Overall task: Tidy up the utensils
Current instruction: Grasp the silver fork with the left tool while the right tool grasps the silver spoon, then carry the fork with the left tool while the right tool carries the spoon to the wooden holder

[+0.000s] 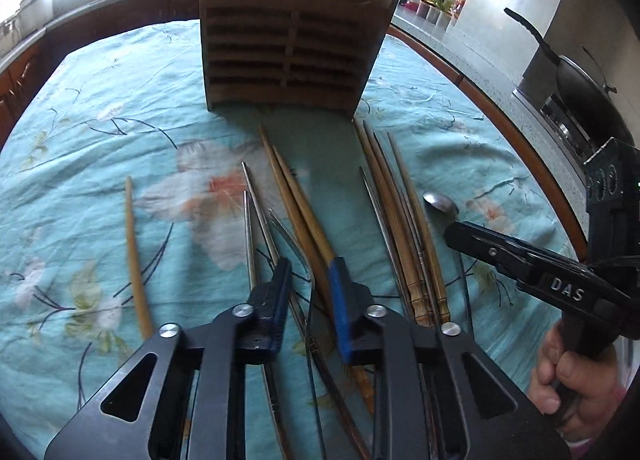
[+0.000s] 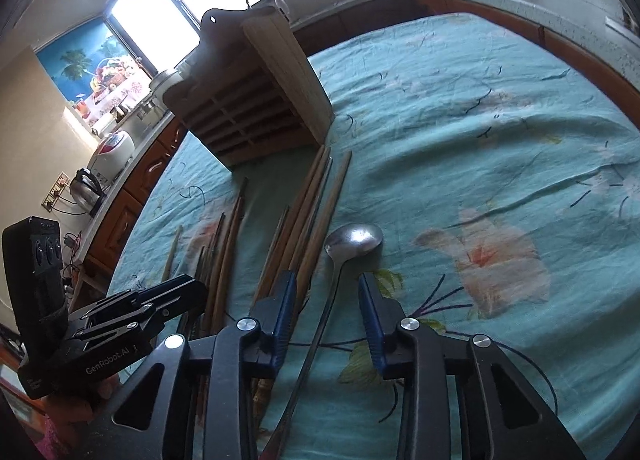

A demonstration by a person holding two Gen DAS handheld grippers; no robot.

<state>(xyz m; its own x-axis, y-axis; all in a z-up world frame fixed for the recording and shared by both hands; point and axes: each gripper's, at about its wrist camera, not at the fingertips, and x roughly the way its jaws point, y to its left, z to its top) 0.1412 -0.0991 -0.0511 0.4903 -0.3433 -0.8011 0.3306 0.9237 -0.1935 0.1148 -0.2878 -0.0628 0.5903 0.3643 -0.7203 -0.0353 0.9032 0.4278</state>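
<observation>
Left claw (image 1: 310, 280): fingers narrowly apart, straddling the handle of a metal fork (image 1: 289, 238); whether the pads press on it cannot be told. A pair of bamboo chopsticks (image 1: 294, 199) runs ahead from just beside its right finger, and metal chopsticks (image 1: 252, 227) lie just left of its left finger. Right claw (image 2: 327, 292): fingers apart, clear of the handle of a steel spoon (image 2: 354, 238) that lies between them, bowl just ahead. A bundle of chopsticks (image 2: 308, 211) lies just left of this claw. A slatted wooden holder (image 1: 288, 39) stands upright ahead of both claws on the tabletop, which carries a teal floral cloth (image 1: 120, 99). A hand (image 1: 568, 372) grips the right claw's handle.
</observation>
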